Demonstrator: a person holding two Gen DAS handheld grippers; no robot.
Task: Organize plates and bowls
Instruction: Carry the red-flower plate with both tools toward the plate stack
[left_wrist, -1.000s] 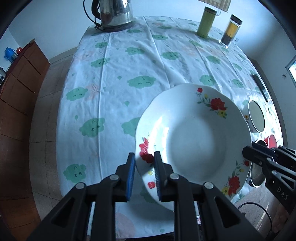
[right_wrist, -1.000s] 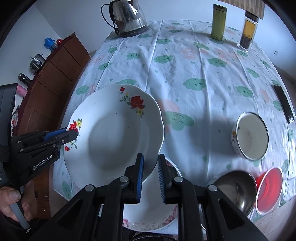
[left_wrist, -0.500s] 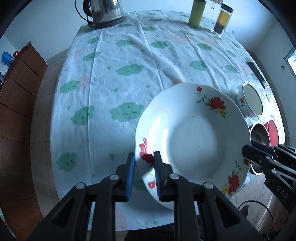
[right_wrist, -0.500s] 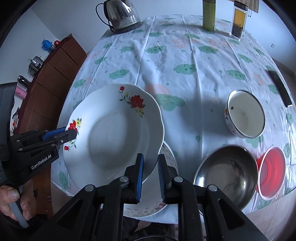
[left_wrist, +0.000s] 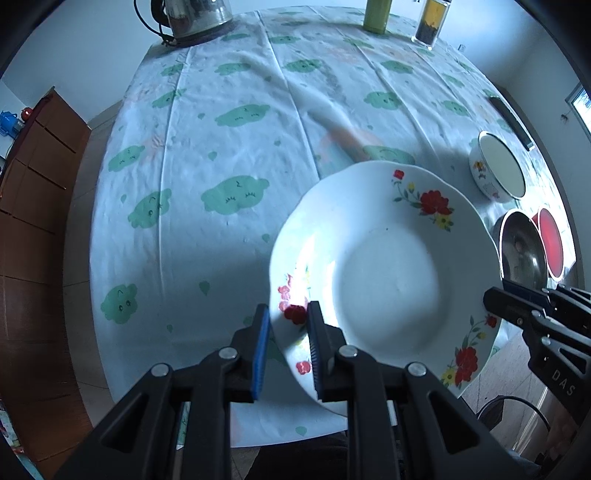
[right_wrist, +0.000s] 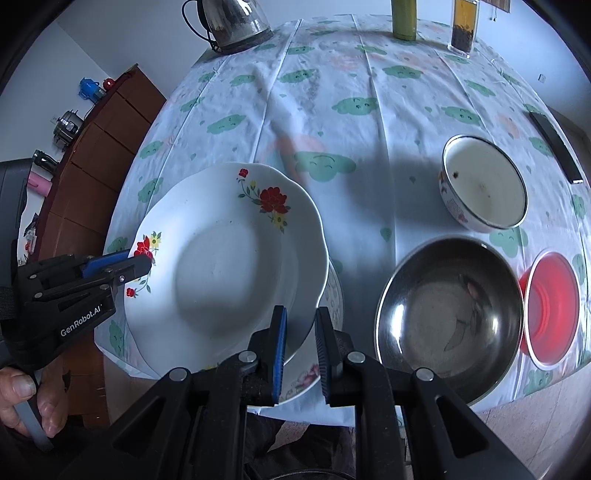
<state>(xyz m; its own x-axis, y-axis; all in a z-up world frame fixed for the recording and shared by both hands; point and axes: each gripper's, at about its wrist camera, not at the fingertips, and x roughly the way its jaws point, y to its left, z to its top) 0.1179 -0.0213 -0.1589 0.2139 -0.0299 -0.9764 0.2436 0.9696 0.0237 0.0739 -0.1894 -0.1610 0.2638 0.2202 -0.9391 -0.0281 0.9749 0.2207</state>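
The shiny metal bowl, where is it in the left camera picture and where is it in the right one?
Left wrist view: the shiny metal bowl sits at the far right edge, partly hidden behind the flowered plate, with the red bowl just beyond it.
Right wrist view: it is large at lower right, the red bowl to its right.
Shared landmark: the kettle at the table's far edge.
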